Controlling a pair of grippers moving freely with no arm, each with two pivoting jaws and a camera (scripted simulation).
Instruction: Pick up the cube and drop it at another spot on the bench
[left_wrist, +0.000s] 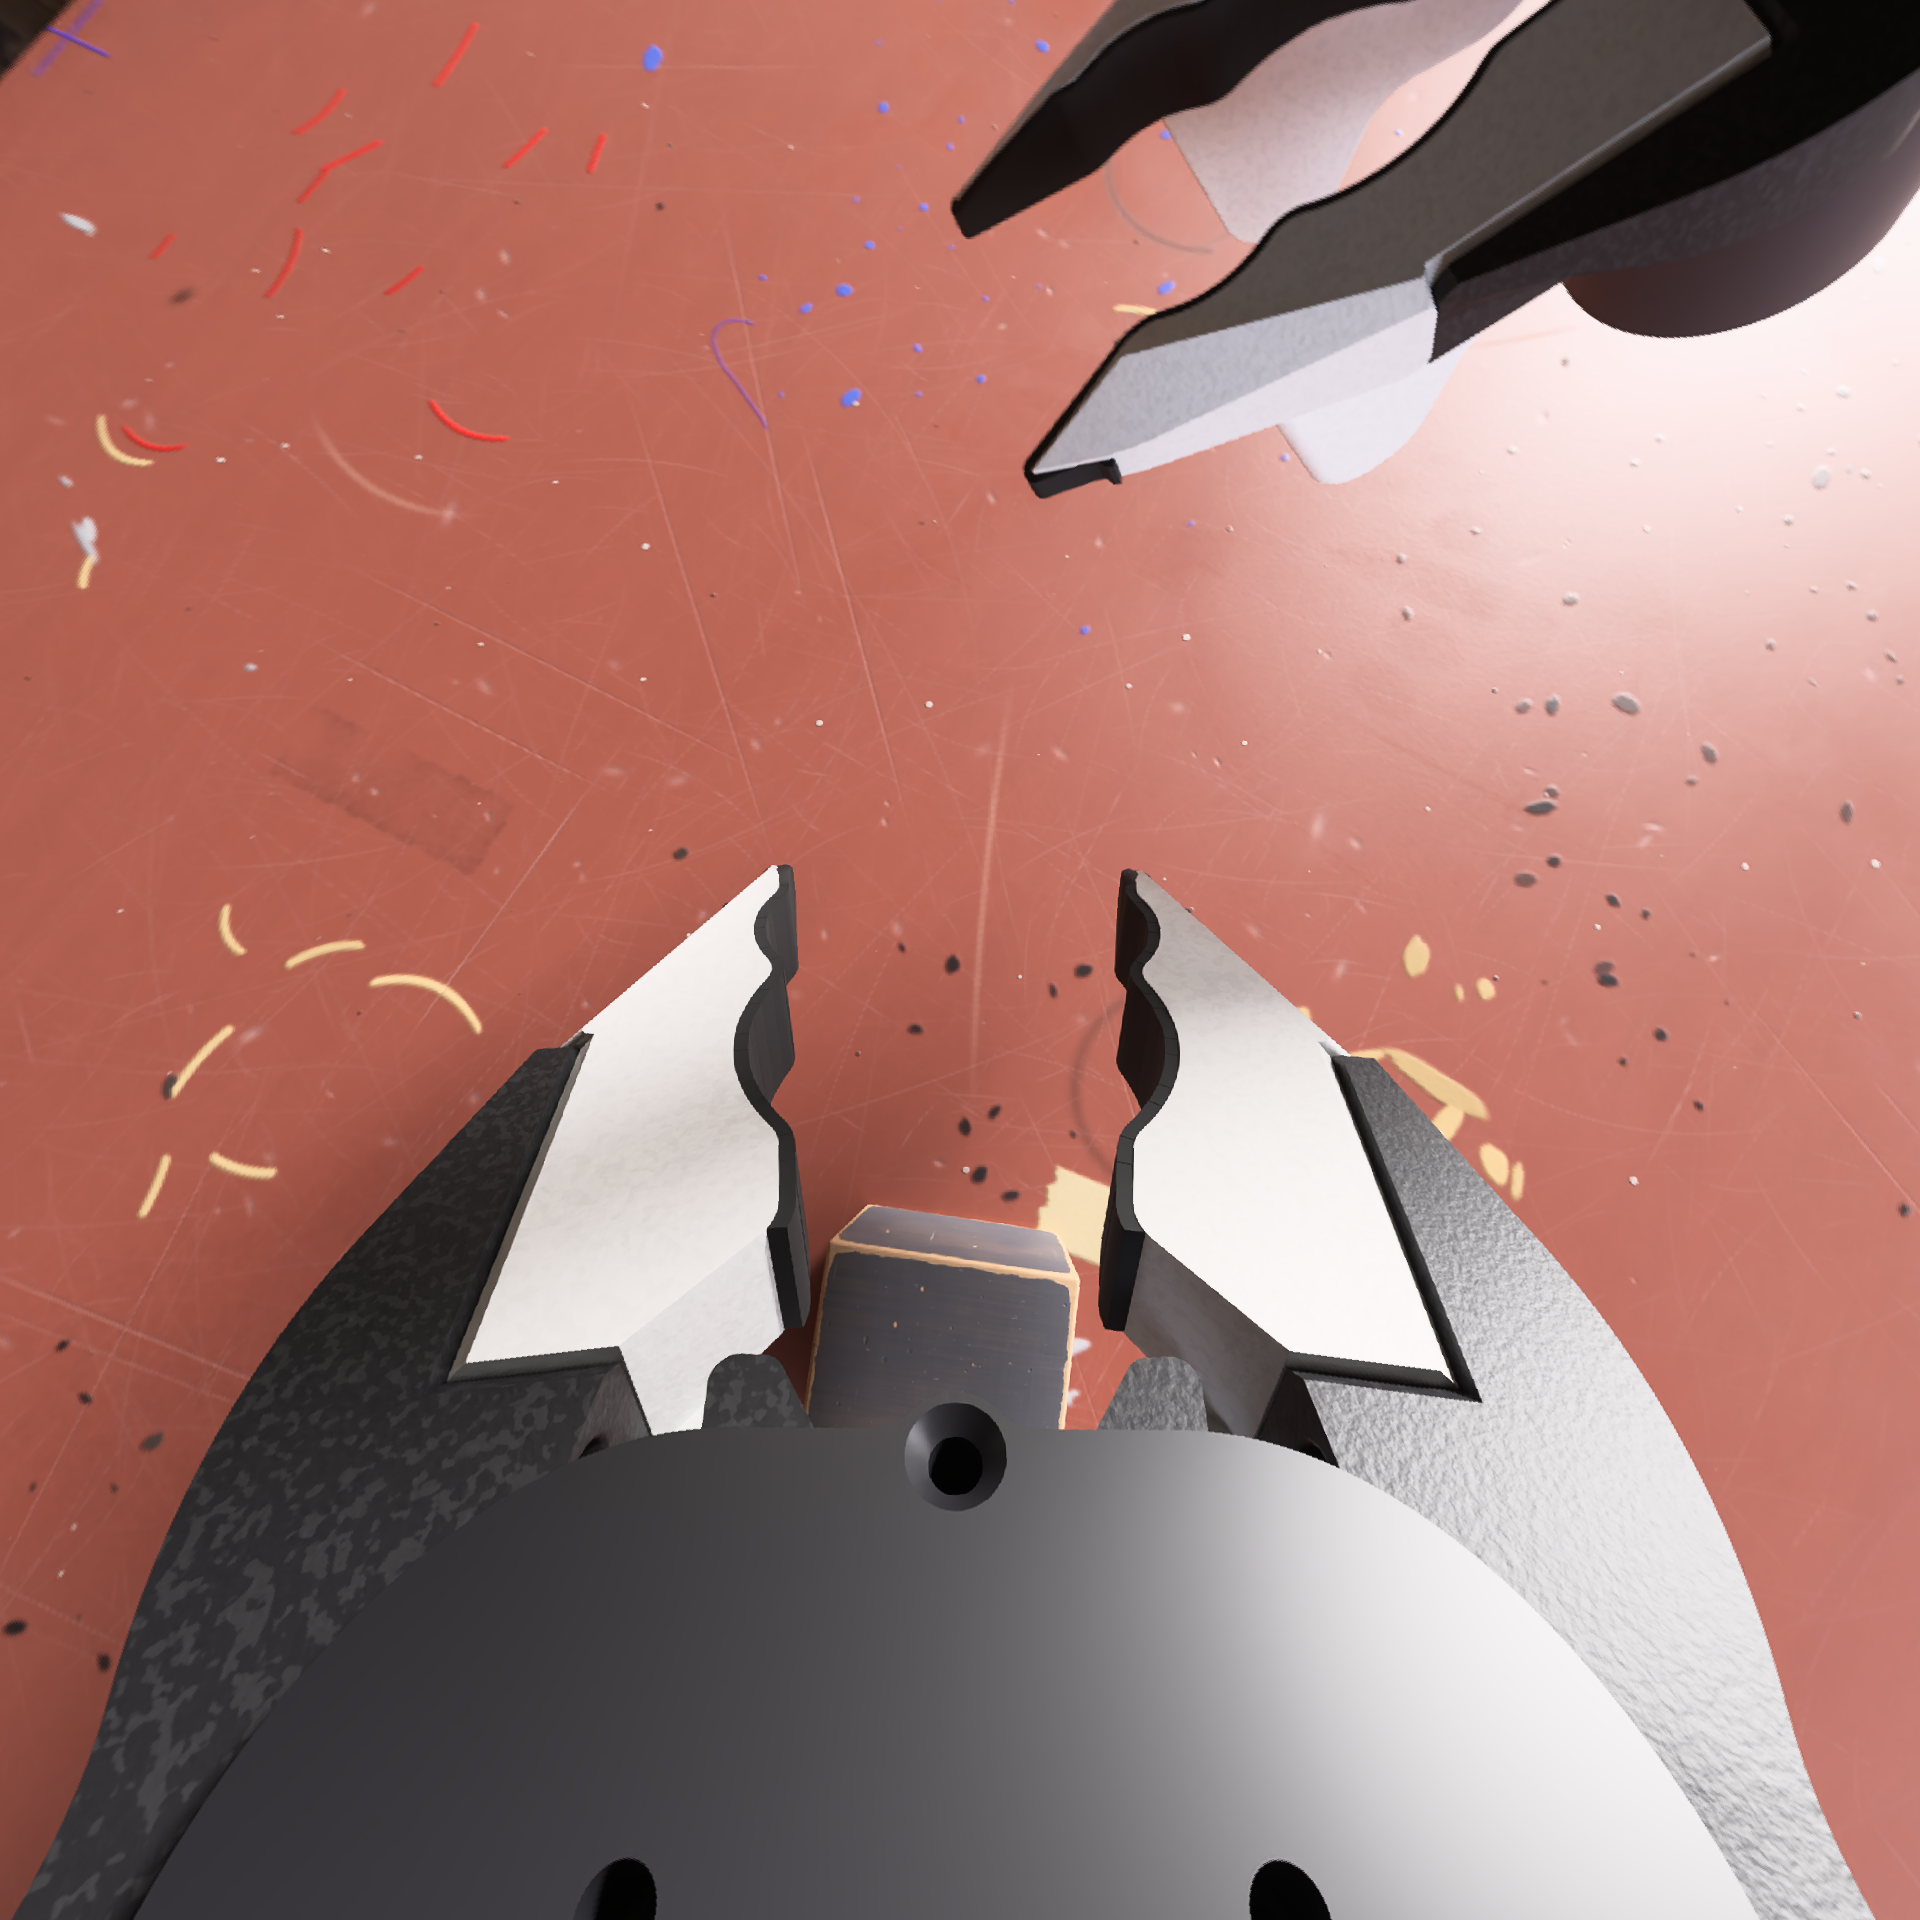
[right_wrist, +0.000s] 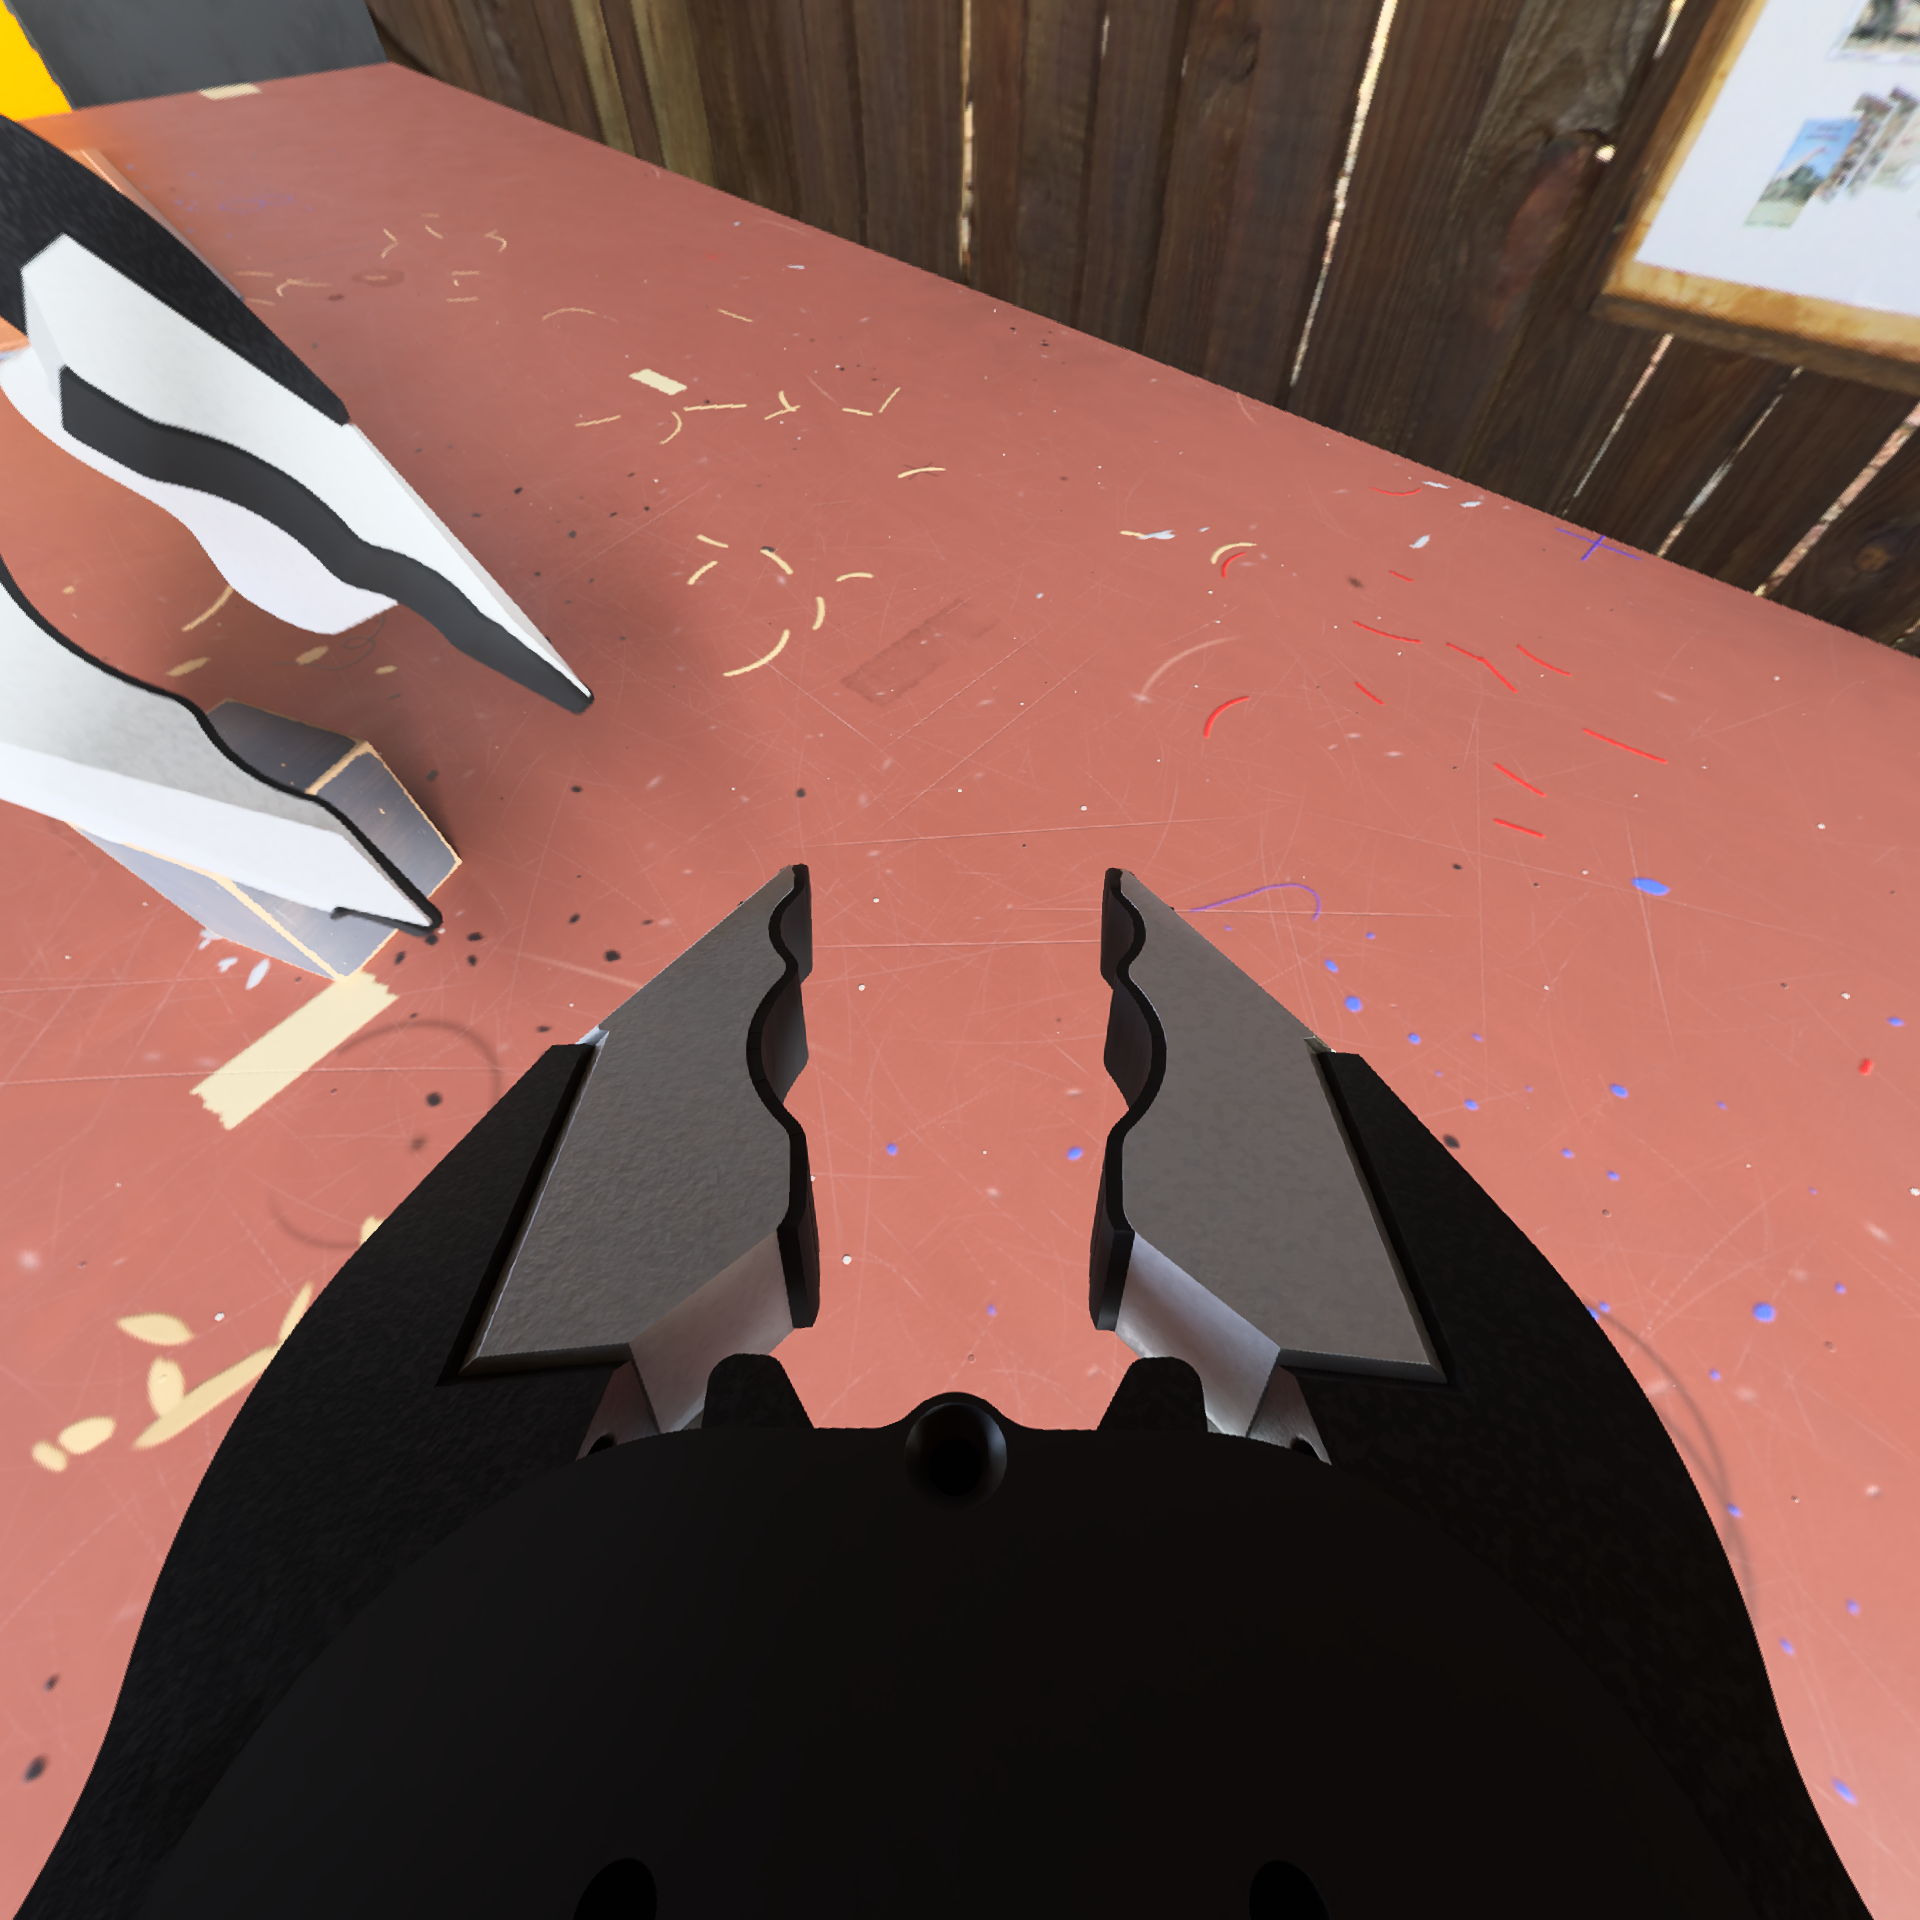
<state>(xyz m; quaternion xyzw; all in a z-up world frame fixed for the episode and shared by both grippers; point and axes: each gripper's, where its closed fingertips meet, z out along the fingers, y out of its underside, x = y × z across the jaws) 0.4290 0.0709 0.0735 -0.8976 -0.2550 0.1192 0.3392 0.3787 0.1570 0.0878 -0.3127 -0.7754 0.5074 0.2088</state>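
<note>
The left gripper (left_wrist: 954, 883) straddles the dark cube (left_wrist: 945, 1320) on the red bench (left_wrist: 623, 675), jaws spread wide, the cube deep between the fingers and touching neither pad. To grip well, it looks best to centre the cube, then close squarely on its flat sides before lifting. The right gripper (right_wrist: 954, 883) hovers nearby, jaws apart and empty.

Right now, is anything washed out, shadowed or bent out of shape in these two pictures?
Left wrist view: glare whitens the scuffed red bench top at upper right, and the left gripper has a bright sheen on its body. Right wrist view: the right gripper body is almost black, and a soft shadow lies by the dark, pale-edged cube; the wide lens splays the wall planks.
</note>
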